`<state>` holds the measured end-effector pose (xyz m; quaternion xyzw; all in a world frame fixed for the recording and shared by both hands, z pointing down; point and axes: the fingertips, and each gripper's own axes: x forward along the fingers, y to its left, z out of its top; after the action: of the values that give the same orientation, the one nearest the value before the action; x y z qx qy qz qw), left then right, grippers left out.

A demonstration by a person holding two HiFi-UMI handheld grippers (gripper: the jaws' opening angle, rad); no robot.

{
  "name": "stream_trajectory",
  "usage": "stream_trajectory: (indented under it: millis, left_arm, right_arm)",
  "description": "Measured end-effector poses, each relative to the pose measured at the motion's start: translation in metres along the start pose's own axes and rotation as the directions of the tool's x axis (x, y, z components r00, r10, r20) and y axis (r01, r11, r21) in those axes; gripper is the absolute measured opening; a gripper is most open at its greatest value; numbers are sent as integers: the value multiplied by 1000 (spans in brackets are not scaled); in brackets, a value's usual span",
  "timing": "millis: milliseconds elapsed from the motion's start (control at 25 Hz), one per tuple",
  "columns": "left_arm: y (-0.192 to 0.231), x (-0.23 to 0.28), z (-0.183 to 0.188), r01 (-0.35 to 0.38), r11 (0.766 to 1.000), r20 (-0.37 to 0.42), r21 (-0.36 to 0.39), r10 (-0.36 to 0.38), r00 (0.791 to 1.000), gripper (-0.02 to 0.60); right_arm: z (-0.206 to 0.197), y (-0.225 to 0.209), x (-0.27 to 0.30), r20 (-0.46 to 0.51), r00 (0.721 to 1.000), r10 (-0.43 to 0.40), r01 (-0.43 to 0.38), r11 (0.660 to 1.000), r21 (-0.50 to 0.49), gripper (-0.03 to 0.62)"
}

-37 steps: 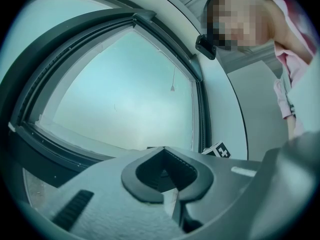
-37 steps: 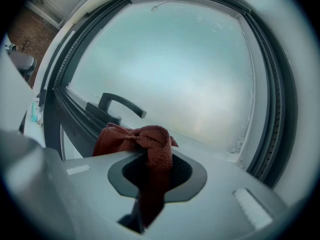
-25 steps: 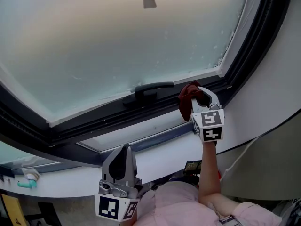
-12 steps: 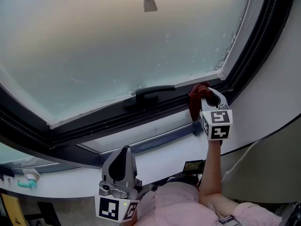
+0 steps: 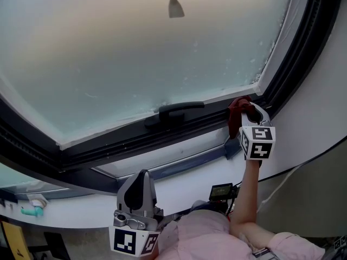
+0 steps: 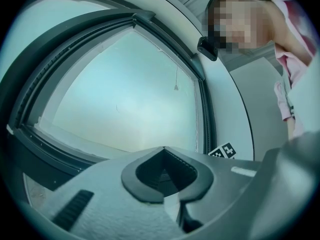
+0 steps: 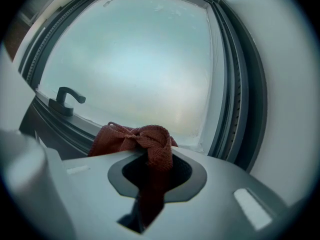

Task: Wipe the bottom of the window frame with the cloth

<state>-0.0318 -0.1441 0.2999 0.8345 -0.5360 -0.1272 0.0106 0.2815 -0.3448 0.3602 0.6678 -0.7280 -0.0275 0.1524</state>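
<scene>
1. We see the right hand-held gripper (image 5: 245, 110) raised to the lower right corner of the window, its jaws closed on a dark red cloth (image 5: 236, 110).
2. In the right gripper view, the cloth (image 7: 134, 136) bunches up above the jaw tips. A strip of it runs down, pinched between them.
3. The cloth sits at the right end of the bottom of the window frame (image 5: 162, 133). It is to the right of the black handle (image 5: 177, 111) and just below the frosted pane (image 5: 135, 53).
4. It seems to press against the frame, though from these angles we cannot be sure that it touches.
5. The left hand-held gripper (image 5: 142, 176) is held low, close to the person's pink shirt (image 5: 206, 234), and points up toward the glass. It is well apart from the cloth and from the dark frame.
6. In the left gripper view, the jaws of that hand-held gripper (image 6: 162, 149) meet at their tips with nothing between them.
7. A small pull (image 5: 175, 7) hangs on a thin cord in front of the upper part of the pane.
</scene>
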Motion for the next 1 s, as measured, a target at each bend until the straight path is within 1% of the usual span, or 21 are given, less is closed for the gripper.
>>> stream_trajectory:
  millis: [320, 680, 1000]
  left_arm:
    - [2, 7, 2, -8, 1000, 15, 7, 8, 1000, -3]
    - [-2, 21, -1, 3, 1000, 7, 4, -3, 1000, -3]
    - [-3, 24, -1, 1, 1000, 5, 5, -1, 1000, -3]
  right_arm:
    - [-4, -23, 6, -42, 996, -74, 74, 997, -1, 60]
    - [-6, -44, 12, -44, 992, -117, 117, 993, 12, 60]
    - [-10, -61, 14, -42, 987, -153, 154, 988, 30, 59]
